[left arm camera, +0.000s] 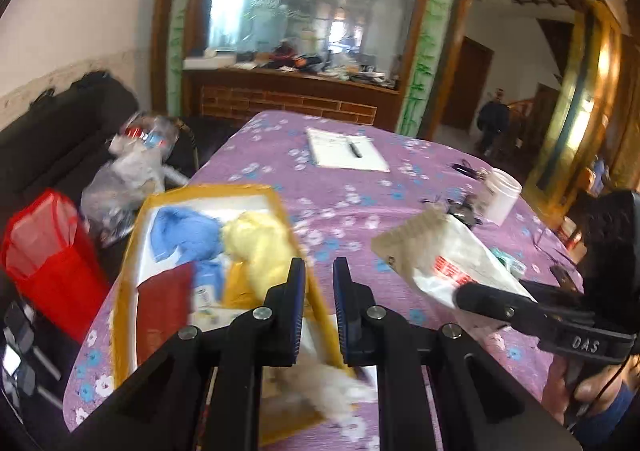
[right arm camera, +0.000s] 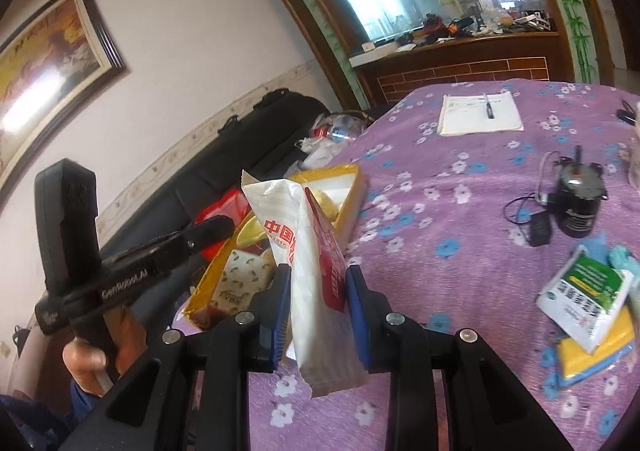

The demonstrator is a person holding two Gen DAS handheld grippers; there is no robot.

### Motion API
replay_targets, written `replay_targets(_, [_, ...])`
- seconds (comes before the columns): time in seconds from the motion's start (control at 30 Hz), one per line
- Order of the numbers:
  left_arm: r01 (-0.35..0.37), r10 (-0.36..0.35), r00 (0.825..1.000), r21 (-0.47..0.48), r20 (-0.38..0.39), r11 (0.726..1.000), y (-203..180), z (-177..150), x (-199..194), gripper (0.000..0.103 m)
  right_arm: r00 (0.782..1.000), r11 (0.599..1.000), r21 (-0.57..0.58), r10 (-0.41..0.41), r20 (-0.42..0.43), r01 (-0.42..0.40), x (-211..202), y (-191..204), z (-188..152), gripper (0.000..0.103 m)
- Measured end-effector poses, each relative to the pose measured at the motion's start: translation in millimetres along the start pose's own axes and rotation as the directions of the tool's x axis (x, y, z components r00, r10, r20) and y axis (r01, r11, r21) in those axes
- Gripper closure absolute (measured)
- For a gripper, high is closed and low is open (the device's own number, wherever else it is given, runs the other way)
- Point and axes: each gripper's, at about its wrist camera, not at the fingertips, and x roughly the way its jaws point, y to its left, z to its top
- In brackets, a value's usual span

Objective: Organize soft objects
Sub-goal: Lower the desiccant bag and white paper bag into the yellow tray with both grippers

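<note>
A yellow-rimmed box [left arm camera: 127, 251] lies at the table's left edge. It holds a blue cloth [left arm camera: 184, 235], a pale yellow cloth [left arm camera: 260, 243], a dark red item [left arm camera: 164, 315] and a patterned tissue pack [right arm camera: 240, 279]. My left gripper [left arm camera: 320, 291] hovers over the box's near right rim, jaws nearly together with nothing between them. A blurred white fluffy thing [left arm camera: 332, 387] lies below it. My right gripper [right arm camera: 316, 291] is shut on a white and red soft packet [right arm camera: 304, 251], held above the purple cloth just right of the box.
On the purple flowered tablecloth [right arm camera: 460, 211] lie a notepad with a pen [right arm camera: 480, 115], a black cylinder with cables [right arm camera: 576, 207], a green and white packet [right arm camera: 584, 291] over yellow and blue cloths, and a white jar [left arm camera: 500, 195]. A red bag [left arm camera: 52, 251] and a black sofa stand on the left.
</note>
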Motion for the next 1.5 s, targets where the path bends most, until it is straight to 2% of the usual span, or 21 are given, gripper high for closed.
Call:
replay_targets(0.07, [0.086,-0.087,0.995,-0.030,-0.053,0.996,7,-6,7,0.089,1.000,1.000,-0.001,0.001,-0.003,-0.001,4,1,0,0.072])
replay_targets(0.1, [0.101,-0.103,0.992,-0.025,-0.067,0.995,4,-9,9,0.083,1.000,1.000,-0.002,-0.008,0.001,0.008,4,1,1,0.072])
replay_targets(0.13, [0.123,-0.124,0.987,-0.017,-0.097,0.992,-2,-14,14,0.076,1.000,1.000,0.000,-0.019,0.011,0.019,2,-1,2,0.072])
replay_targets(0.17, [0.143,-0.143,0.983,-0.007,-0.118,0.990,-8,-18,19,0.059,0.999,1.000,0.008,-0.030,0.023,0.030,-1,-5,3,0.073])
replay_targets(0.2, [0.158,-0.153,0.978,0.019,-0.141,0.987,-17,-24,23,0.047,0.999,0.999,0.021,-0.037,0.033,0.036,-4,-9,5,0.073])
replay_targets(0.33, [0.131,-0.092,0.974,0.181,-0.209,0.975,-63,-45,42,0.045,0.995,0.995,0.076,-0.067,0.070,0.062,-22,-28,9,0.073])
replay_targets(0.37, [0.124,-0.077,0.973,0.211,-0.218,0.970,-70,-49,44,0.041,0.994,0.994,0.085,-0.077,0.079,0.071,-29,-33,9,0.073])
replay_targets(0.4, [0.114,-0.060,0.973,0.235,-0.224,0.965,-78,-52,45,0.034,0.993,0.993,0.092,-0.084,0.088,0.076,-34,-37,10,0.073])
replay_targets(0.47, [0.129,-0.065,0.966,0.246,-0.250,0.961,-88,-60,45,0.026,0.991,0.991,0.108,-0.084,0.101,0.073,-44,-45,8,0.072])
replay_targets(0.6, [0.133,-0.059,0.953,0.236,-0.298,0.963,-97,-82,36,0.026,0.991,0.991,0.119,-0.072,0.112,0.058,-56,-54,4,0.072])
replay_targets(0.7, [0.116,-0.057,0.937,0.152,-0.344,0.982,-90,-97,33,0.026,0.991,0.992,0.119,-0.060,0.117,0.046,-61,-58,0,0.072])
replay_targets(0.77, [0.097,-0.056,0.941,0.107,-0.334,0.989,-85,-98,36,0.026,0.991,0.993,0.117,-0.050,0.120,0.036,-63,-60,-2,0.072])
replay_targets(0.83, [0.023,-0.003,0.952,0.062,-0.308,0.998,-80,-94,44,0.026,0.992,0.992,0.123,-0.035,0.125,0.020,-64,-63,-4,0.072])
replay_targets(1.0, [-0.025,0.014,0.947,-0.028,-0.320,0.999,-74,-90,68,0.026,0.991,0.994,0.106,-0.023,0.133,0.009,-68,-63,-8,0.072])
replay_targets(1.1, [-0.055,0.054,0.956,0.004,-0.290,0.998,-86,-82,80,0.026,0.990,0.995,0.104,-0.024,0.138,0.010,-68,-66,-10,0.071])
replay_targets(1.3, [-0.107,0.101,0.965,-0.013,-0.243,0.994,-94,-68,102,0.027,0.987,0.992,0.124,-0.032,0.156,0.013,-71,-74,-12,0.071])
replay_targets(1.33, [-0.104,0.098,0.967,-0.013,-0.237,0.995,-95,-68,106,0.029,0.987,0.992,0.129,-0.032,0.159,0.011,-71,-75,-12,0.071])
replay_targets(1.4, [-0.106,0.106,0.966,0.014,-0.235,0.994,-97,-68,112,0.079,0.986,0.990,0.137,-0.034,0.165,0.011,-72,-78,-13,0.071])
replay_targets(1.43, [-0.081,0.078,0.967,-0.004,-0.244,0.997,-94,-67,114,0.078,0.985,0.990,0.141,-0.035,0.168,0.011,-72,-79,-13,0.071])
replay_targets(1.5, [-0.077,0.071,0.970,-0.019,-0.231,0.997,-89,-67,113,0.079,0.984,0.989,0.147,-0.036,0.172,0.010,-73,-81,-13,0.071])
